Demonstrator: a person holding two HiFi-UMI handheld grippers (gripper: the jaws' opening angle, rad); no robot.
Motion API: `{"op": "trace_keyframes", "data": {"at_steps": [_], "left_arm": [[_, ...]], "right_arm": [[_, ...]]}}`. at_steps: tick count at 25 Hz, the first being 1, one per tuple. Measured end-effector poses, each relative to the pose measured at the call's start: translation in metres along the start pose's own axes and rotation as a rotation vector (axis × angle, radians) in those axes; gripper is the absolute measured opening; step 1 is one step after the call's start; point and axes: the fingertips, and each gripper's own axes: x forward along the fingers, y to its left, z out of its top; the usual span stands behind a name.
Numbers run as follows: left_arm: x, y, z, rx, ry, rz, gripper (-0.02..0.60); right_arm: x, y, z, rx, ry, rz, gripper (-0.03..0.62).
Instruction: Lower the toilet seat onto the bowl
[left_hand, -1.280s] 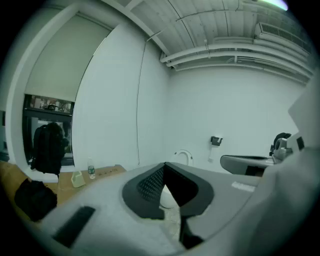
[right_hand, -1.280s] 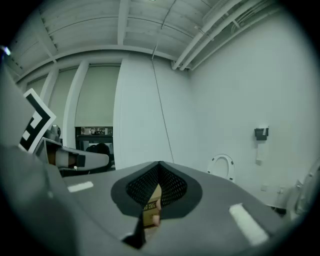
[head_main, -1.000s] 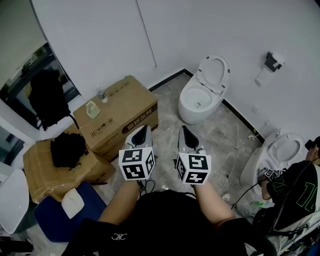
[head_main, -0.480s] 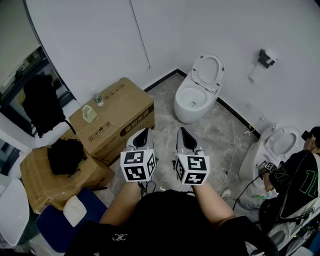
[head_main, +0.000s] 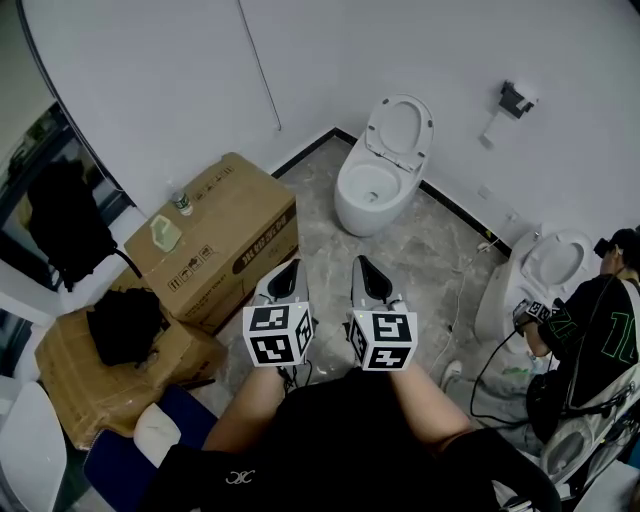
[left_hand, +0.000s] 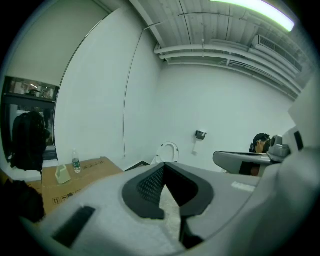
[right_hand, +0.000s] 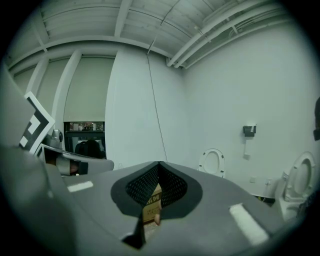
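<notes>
While both tools sit clenched with nothing between the jaws, the left gripper (head_main: 291, 264) and right gripper (head_main: 359, 262) side by side over the grey stone floor (head_main: 420, 250), the toilet (head_main: 368, 195) stands well ahead of them by the wall, its seat (head_main: 399, 128) raised upright, bowl uncovered. Cardboard box (head_main: 215, 240), left: dark print on top and side, too small to read; bottle (head_main: 183, 203) with green label on top. Second toilet (head_main: 540, 275), right, a person (head_main: 590, 340) beside it. Marker cubes: black-and-white squares only.
</notes>
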Motion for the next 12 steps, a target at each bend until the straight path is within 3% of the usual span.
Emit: {"op": "trace_keyframes", "data": {"at_steps": [12], "left_arm": [[0.043,0.002,0.006,0.034,0.027,-0.028,0.008]], "right_arm": [[0.04,-0.026,0.004,0.02,-0.01,-0.023,0.008]]}}
